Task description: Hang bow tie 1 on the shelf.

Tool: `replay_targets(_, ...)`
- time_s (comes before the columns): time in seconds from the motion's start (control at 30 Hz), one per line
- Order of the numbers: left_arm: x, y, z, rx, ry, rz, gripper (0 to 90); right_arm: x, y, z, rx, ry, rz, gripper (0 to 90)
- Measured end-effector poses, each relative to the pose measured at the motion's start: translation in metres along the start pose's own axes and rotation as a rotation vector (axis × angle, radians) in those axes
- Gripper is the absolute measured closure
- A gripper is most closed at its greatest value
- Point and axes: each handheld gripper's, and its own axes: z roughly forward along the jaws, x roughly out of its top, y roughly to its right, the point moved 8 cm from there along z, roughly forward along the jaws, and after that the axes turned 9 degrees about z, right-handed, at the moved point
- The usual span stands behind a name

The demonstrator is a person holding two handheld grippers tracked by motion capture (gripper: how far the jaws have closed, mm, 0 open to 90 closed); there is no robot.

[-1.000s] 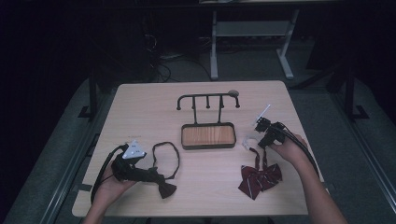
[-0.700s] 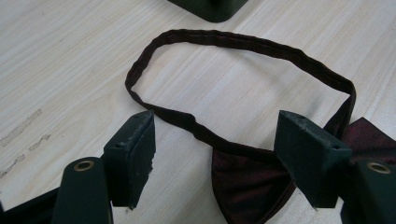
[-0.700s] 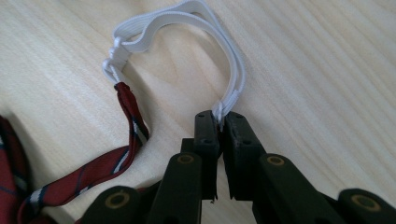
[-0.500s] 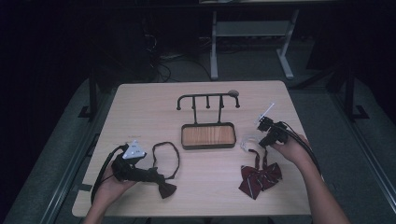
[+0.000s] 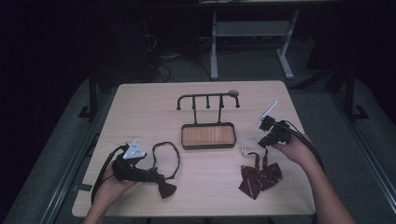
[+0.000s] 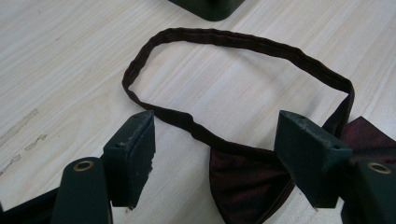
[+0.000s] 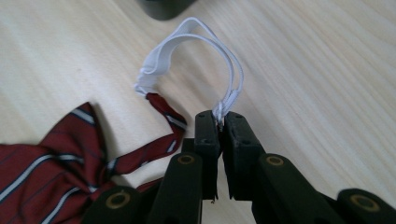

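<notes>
A dark maroon bow tie [image 5: 166,189] lies at the table's front left, its band [image 5: 166,158] spread in a loop on the wood. My left gripper [image 5: 156,178] hovers low over it and is open; the bow [image 6: 243,182] and part of the band [image 6: 233,39] lie between and beyond the jaws, untouched. At the right lies a red striped bow tie [image 5: 259,179]. My right gripper [image 5: 259,143] is shut on its white elastic loop [image 7: 196,35], which arches up from the striped tie [image 7: 46,172] to the closed tips of the right gripper [image 7: 222,119].
A black hook rack [image 5: 208,99] on a wood-floored tray base [image 5: 208,136] stands mid-table between the two ties. The base's dark corner [image 7: 163,7] sits just beyond the elastic loop. The table's right edge runs close behind my right hand.
My right gripper has risen slightly with the white elastic loop pinched in it, pulling the loop upright. The left gripper and dark bow tie have not moved.
</notes>
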Motion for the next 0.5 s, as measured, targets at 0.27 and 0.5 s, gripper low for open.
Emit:
replay_targets(0.27, 0.000, 0.000, 0.000, -0.002, 0.000, -0.002, 29.6, 0.000, -0.007, -0.013, 0.036, 0.012, -0.037, 83.9)
replay_targets(0.5, 0.000, 0.000, 0.000, -0.003, -0.001, -0.003, 29.6, 0.000, -0.014, -0.022, 0.059, 0.019, -0.061, 83.9)
